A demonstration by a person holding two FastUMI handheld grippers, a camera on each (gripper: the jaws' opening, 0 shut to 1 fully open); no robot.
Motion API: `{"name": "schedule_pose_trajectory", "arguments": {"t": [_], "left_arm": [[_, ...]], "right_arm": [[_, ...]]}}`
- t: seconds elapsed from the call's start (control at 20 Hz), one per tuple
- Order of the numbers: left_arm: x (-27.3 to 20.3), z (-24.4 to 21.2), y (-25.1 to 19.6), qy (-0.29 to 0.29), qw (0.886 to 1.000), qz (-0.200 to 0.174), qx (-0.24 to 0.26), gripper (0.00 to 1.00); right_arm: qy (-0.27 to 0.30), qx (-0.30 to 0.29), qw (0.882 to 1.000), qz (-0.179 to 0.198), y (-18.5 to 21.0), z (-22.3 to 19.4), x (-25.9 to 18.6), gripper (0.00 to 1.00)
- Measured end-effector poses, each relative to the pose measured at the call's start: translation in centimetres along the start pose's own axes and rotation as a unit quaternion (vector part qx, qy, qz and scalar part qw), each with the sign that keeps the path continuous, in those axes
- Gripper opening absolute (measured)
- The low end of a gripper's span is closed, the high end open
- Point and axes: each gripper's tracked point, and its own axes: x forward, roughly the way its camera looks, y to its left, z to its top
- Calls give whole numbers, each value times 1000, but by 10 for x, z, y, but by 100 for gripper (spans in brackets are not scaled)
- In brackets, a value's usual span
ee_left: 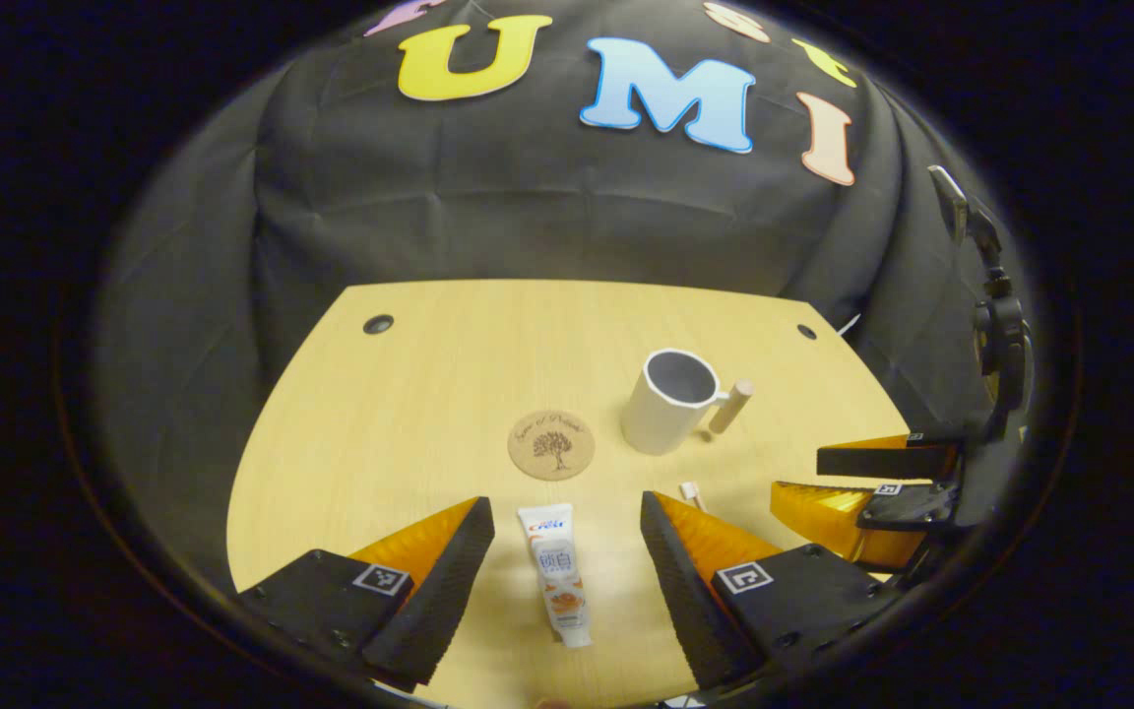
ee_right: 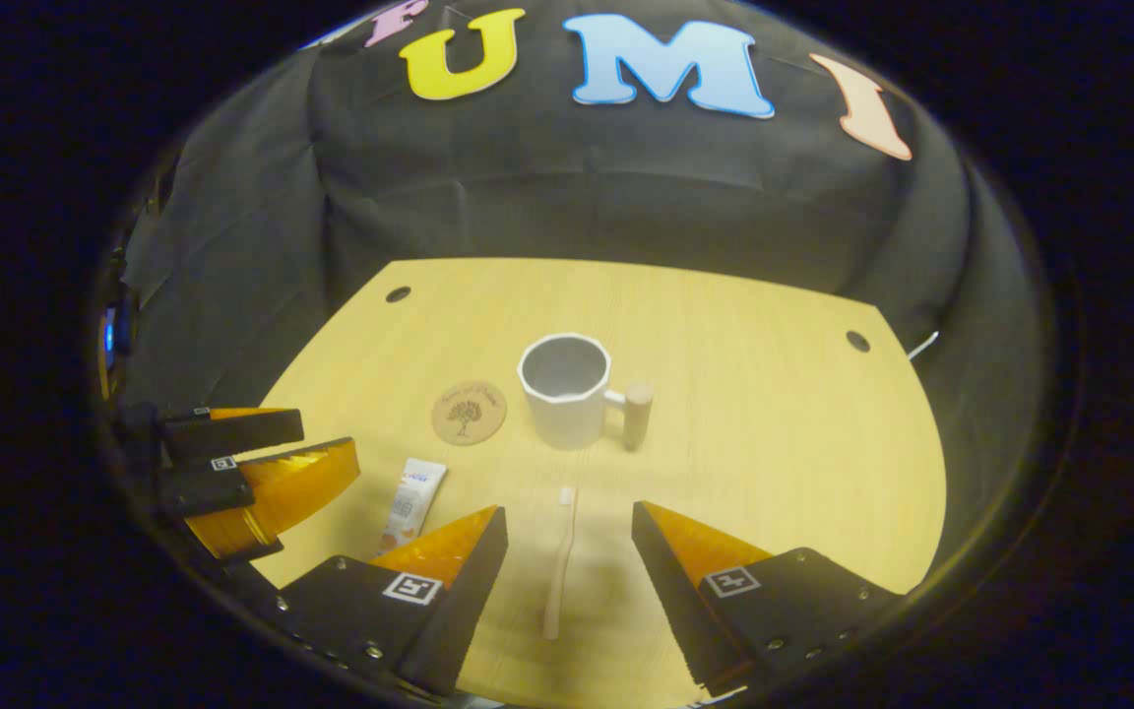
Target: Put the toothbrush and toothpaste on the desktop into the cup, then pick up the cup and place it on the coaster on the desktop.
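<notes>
Left claw [ee_left: 567,551]: I see it open over the toothpaste [ee_left: 559,576].
Right claw [ee_right: 567,556]: open over the toothbrush [ee_right: 561,566].
Toothbrush in left gripper view: mostly hidden behind my finger.

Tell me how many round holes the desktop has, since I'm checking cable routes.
2. One hole sits near the far left corner of the desktop, the other hole near the far right corner. The near edge lies behind the grippers, so more may be hidden.

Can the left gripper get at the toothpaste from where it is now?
Probably yes. The left gripper is open, and the toothpaste lies flat on the desk between its fingers with nothing over it.
</notes>
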Motion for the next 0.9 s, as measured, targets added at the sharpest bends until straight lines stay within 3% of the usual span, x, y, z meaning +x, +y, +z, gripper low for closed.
{"name": "schedule_pose_trajectory", "arguments": {"t": [0.3, 0.9], "left_arm": [[34, -46, 5, 65, 998, -1, -10, 97], [83, -100, 19, 146, 989, 17, -35, 98]], "right_arm": [[59, 26, 998, -6, -12, -29, 26, 82], [140, -5, 990, -33, -18, -62, 62, 81]]}}
